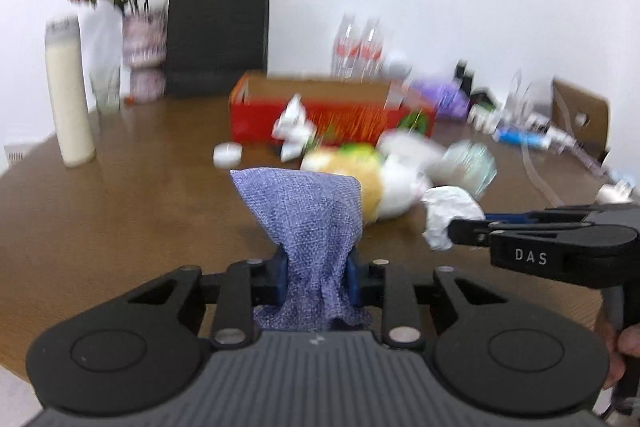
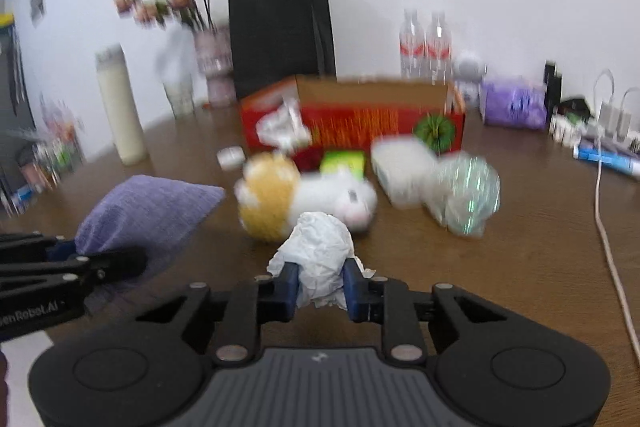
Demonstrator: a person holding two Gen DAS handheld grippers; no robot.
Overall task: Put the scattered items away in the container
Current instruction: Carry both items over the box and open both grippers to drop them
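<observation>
A purple cloth pouch (image 1: 308,223) is clamped in the left gripper (image 1: 316,279), crumpled white paper (image 2: 320,255) in the right gripper (image 2: 322,287), both well short of the red box (image 2: 352,115). Carrying over its rim is judged next.

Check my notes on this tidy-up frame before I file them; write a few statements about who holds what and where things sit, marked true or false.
1. The left gripper is shut on the purple fabric pouch. True.
2. The right gripper is empty. False: it is shut on the crumpled white paper.
3. The plush toy lies inside the red box. False: it lies on the table in front of the box.
4. A black paper bag stands behind the red box. True.
</observation>
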